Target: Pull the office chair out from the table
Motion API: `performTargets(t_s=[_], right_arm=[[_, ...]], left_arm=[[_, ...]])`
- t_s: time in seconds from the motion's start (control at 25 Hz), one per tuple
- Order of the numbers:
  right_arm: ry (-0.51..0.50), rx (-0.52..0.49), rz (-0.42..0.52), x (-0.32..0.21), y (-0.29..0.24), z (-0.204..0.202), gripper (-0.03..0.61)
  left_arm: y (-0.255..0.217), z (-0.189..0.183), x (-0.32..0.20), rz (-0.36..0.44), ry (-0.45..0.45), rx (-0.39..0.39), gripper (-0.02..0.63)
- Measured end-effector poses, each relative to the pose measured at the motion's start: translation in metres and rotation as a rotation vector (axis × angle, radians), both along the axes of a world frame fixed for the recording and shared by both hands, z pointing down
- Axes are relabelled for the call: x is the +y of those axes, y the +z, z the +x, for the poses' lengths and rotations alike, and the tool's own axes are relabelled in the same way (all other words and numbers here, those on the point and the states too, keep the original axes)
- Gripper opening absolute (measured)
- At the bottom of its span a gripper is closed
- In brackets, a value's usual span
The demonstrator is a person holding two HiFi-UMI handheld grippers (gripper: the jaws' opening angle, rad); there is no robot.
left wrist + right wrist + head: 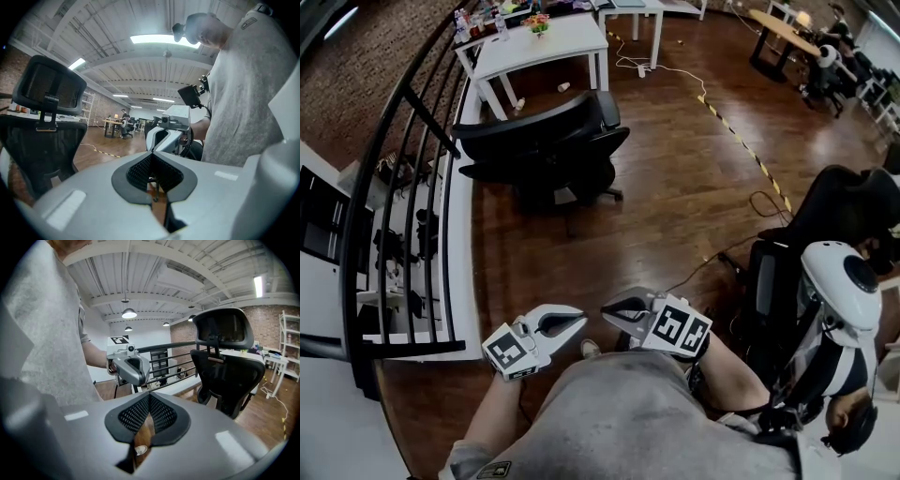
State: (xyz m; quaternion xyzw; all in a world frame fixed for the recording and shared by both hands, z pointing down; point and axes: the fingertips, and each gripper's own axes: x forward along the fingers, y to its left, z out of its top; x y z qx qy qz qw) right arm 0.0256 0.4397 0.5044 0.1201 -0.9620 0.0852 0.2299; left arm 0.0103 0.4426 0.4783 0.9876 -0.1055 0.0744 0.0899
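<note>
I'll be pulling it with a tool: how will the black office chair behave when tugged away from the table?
The chair probably rolls easily: it has a spoked base on a smooth wood floor. Pulled high at the headrest, it may swivel or tilt rather than follow straight.

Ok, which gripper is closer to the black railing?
Left. The left gripper is beside the black railing at its near end; the right gripper sits beyond the left one, farther away.
</note>
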Motion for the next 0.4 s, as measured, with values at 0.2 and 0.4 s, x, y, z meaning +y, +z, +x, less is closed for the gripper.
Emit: performTargets(t_s=[0.2,0.4], right_arm=[[0.001,-0.002,0.003,-0.0002,-0.0019,0.0008,0.006],[-0.002,-0.004,0.008,-0.0015,-0.0022,0.0019,0.006]], left_arm=[[-0.0012,0.0003,0.0002,0.002,-0.002,-0.002,0.012],[-0.0009,0.0008,-0.0014,0.003,-0.007,-0.004,0.012]])
